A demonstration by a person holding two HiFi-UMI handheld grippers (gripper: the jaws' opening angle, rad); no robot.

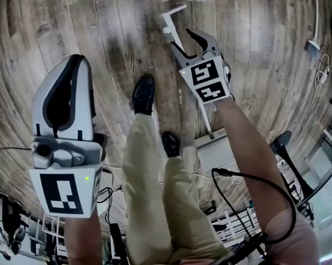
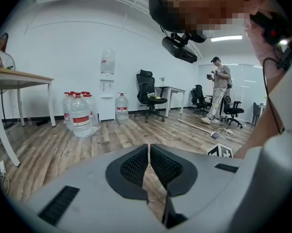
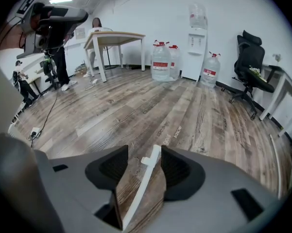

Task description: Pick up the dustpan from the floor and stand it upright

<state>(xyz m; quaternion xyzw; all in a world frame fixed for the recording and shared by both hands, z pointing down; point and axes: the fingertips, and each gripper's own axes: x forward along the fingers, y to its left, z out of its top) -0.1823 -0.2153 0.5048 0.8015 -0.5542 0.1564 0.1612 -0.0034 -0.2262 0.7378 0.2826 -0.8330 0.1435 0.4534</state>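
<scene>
The white dustpan [image 1: 216,150] sits on the wood floor by my right foot. Its long thin white handle [image 1: 172,25] runs up past my right gripper [image 1: 180,38]. In the right gripper view the handle [image 3: 145,178] lies between the jaws of the right gripper [image 3: 144,166]. It rests against the right-hand jaw, with a wide gap of floor showing to the other jaw. That gripper is open. My left gripper [image 1: 77,61] is held up at the left, away from the dustpan. In its own view the left gripper [image 2: 149,152] is shut, with nothing in it.
My legs and black shoes [image 1: 143,94] stand between the two grippers. Cables [image 1: 248,184] trail near my right arm, and a chair base [image 1: 290,159] is at the right. Water jugs [image 3: 161,61], a table [image 3: 114,38], an office chair [image 3: 250,69] and a standing person [image 2: 217,93] are farther off.
</scene>
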